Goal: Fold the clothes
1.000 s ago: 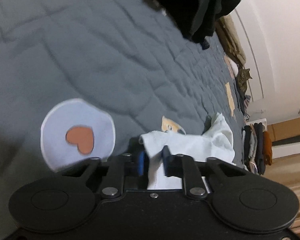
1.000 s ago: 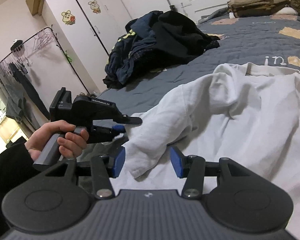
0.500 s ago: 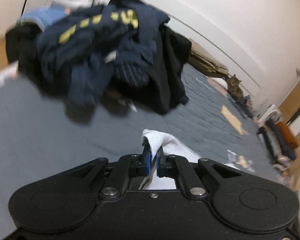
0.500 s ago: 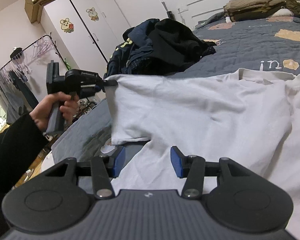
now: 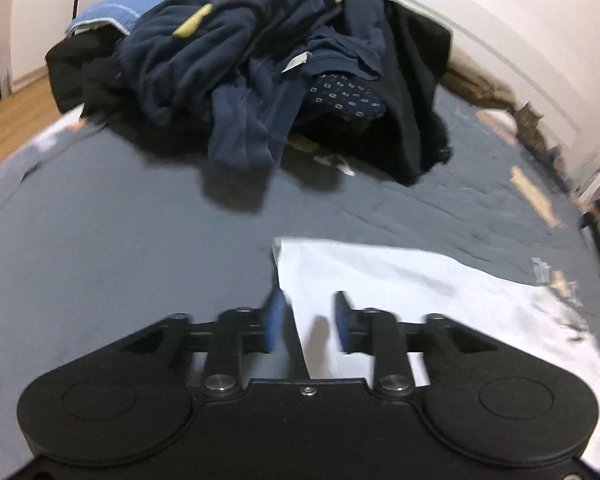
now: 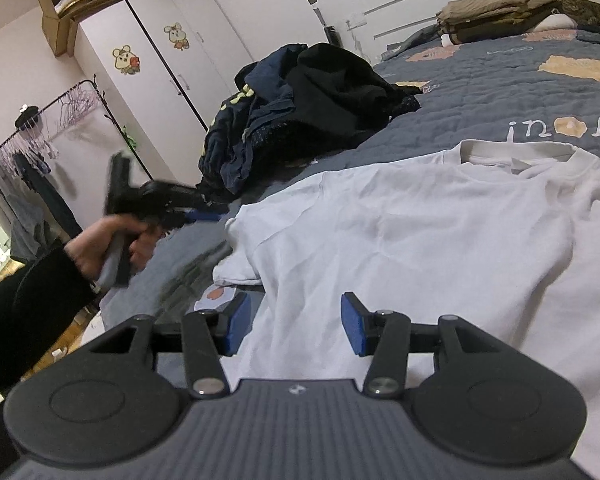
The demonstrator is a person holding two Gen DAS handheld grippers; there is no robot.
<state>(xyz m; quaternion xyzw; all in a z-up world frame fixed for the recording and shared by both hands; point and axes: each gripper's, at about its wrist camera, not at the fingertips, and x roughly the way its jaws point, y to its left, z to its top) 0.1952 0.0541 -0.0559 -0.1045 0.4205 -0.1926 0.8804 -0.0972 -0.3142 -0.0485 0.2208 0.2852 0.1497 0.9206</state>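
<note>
A white T-shirt (image 6: 420,240) lies spread flat on the grey quilt (image 6: 500,88), collar toward the far right. Its left sleeve (image 6: 244,248) lies outstretched on the bed. My left gripper (image 5: 308,312) is just above that sleeve's edge (image 5: 420,288), jaws opening, with the cloth under the gap and neither pad pressing on it. In the right wrist view the left gripper (image 6: 204,216) is blurred, held by a hand (image 6: 100,248) at the sleeve's far corner. My right gripper (image 6: 296,324) hovers open over the shirt's lower left part, gripping nothing.
A pile of dark navy and black clothes (image 5: 260,60) sits on the bed beyond the sleeve. Folded blankets (image 6: 496,12) and a cat (image 6: 588,4) are at the far end. A white wardrobe (image 6: 160,60) and a clothes rack (image 6: 40,140) stand off the bed's left side.
The left gripper pulled the sleeve out and up to the left, then let it go; the sleeve now lies flat and the jaws have parted. The right gripper stayed put.
</note>
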